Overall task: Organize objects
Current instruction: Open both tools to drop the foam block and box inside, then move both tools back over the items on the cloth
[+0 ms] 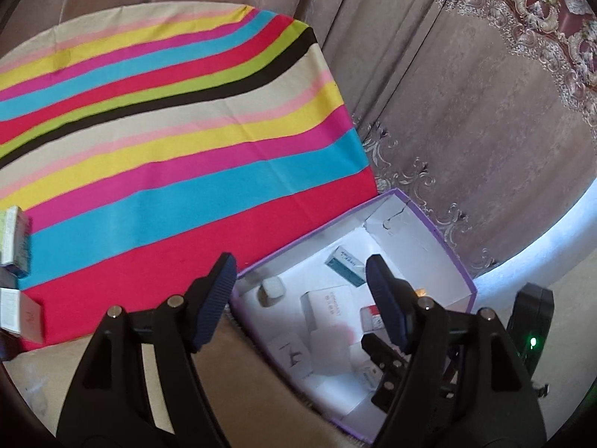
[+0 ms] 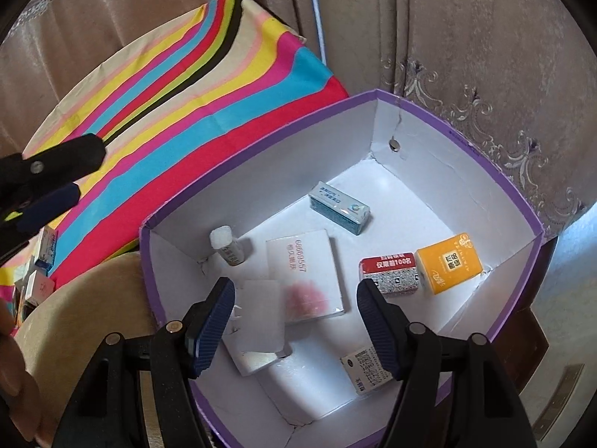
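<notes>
beige curtains back a striped cloth [image 1: 179, 142] spread over the table, with a purple-rimmed box [image 2: 261, 166] at its edge. the box already holds a teal carton [image 2: 339, 207], an orange packet [image 2: 449, 265], a white flat box [image 2: 304, 272] and a small bottle [image 2: 227, 248]. more small cartons [image 1: 16, 239] wait on the cloth. left tongs [image 1: 302, 298] stand wide apart, gripping nothing. right tongs [image 2: 294, 321] hover over the box, half open, empty. judged step: between deposits; next move calls for reaching to the waiting cartons.
</notes>
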A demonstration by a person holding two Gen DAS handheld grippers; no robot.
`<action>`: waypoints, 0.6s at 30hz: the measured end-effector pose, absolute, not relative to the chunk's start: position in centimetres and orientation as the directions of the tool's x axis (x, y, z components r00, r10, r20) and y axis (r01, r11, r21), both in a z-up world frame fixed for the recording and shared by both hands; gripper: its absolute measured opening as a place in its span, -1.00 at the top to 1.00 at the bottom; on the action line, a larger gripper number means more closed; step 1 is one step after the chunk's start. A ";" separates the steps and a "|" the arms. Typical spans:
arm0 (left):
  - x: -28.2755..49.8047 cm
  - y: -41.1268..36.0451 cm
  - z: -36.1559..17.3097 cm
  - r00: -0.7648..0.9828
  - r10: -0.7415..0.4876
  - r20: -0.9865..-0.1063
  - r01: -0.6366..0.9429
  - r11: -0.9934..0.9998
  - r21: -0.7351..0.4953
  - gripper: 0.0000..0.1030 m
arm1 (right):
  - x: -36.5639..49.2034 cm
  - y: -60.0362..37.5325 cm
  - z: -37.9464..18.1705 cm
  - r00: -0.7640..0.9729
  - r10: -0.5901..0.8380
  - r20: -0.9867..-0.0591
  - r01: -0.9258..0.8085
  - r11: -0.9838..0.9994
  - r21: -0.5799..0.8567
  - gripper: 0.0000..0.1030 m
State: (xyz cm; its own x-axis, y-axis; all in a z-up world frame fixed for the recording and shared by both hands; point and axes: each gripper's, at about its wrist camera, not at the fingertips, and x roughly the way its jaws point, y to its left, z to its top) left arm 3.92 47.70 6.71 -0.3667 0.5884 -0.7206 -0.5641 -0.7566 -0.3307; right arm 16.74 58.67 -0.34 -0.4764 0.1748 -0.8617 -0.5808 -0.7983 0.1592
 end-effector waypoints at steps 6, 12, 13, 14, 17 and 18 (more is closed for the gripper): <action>4.3 44.6 6.9 -0.395 0.545 -0.740 -0.546 -0.787 -0.288 -0.45 | 16.2 57.3 0.9 -0.495 0.185 -0.849 -0.544 -0.828 0.137 -0.34; 4.8 41.3 7.0 -0.444 0.495 -0.747 -0.517 -0.822 -0.238 -0.45 | 14.9 54.6 2.1 -0.519 0.167 -0.838 -0.470 -0.875 0.116 -0.34; 4.8 40.6 6.9 -0.448 0.492 -0.747 -0.508 -0.827 -0.241 -0.45 | 14.4 53.7 2.3 -0.520 0.165 -0.838 -0.445 -0.890 0.101 -0.34; 4.9 39.8 6.9 -0.451 0.494 -0.744 -0.499 -0.830 -0.249 -0.45 | 14.2 53.1 2.5 -0.521 0.164 -0.838 -0.432 -0.897 0.093 -0.34; 4.9 37.0 6.8 -0.458 0.494 -0.739 -0.459 -0.844 -0.279 -0.45 | 13.6 51.7 3.0 -0.545 0.117 -0.830 -0.386 -0.914 0.124 -0.34; 4.9 36.2 6.8 -0.465 0.490 -0.738 -0.444 -0.850 -0.285 -0.45 | 13.3 51.2 3.0 -0.548 0.107 -0.829 -0.373 -0.919 0.127 -0.34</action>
State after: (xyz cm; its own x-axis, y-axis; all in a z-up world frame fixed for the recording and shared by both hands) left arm 4.87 36.17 6.81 -0.4647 0.4899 -0.7376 -0.4438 -0.8497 -0.2848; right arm 13.34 51.17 3.04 -0.5483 0.1074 -0.8294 -0.3728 -0.9191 0.1275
